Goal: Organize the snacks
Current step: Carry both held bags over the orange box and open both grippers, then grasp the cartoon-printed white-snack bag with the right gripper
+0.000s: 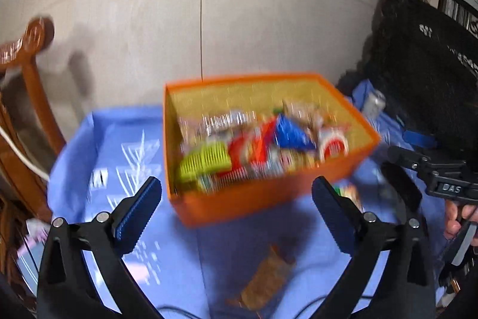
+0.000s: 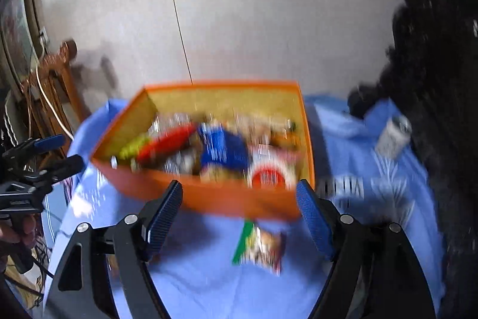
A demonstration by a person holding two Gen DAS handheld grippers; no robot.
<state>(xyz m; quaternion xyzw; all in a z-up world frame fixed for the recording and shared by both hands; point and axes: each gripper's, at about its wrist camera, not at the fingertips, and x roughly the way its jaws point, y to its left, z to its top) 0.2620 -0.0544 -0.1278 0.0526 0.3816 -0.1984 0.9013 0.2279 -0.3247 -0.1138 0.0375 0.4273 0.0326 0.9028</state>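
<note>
Just ahead of the right gripper [image 2: 239, 217], spread wide and empty, a packet [image 2: 260, 247] lies on the blue tabletop [image 2: 209, 283], near the orange box [image 2: 209, 196] of snacks. It looks light and crinkly; I would pinch its middle. Only the left view shows a brown packet [image 1: 266, 280] below the left gripper [image 1: 236, 208], also spread and empty.

A blue cloth [image 1: 125, 139] covers the table, spreading under and ahead of the tool. Up and to the left stands a carved wooden chair [image 1: 28, 56], with a pale cord [image 2: 49, 97] trailing over it in the right wrist view. A grey-white wall [image 1: 239, 14] rises straight ahead, crossed by a thin vertical seam. A bulky black mass [image 1: 424, 73] fills the far right (too blurred to identify).
</note>
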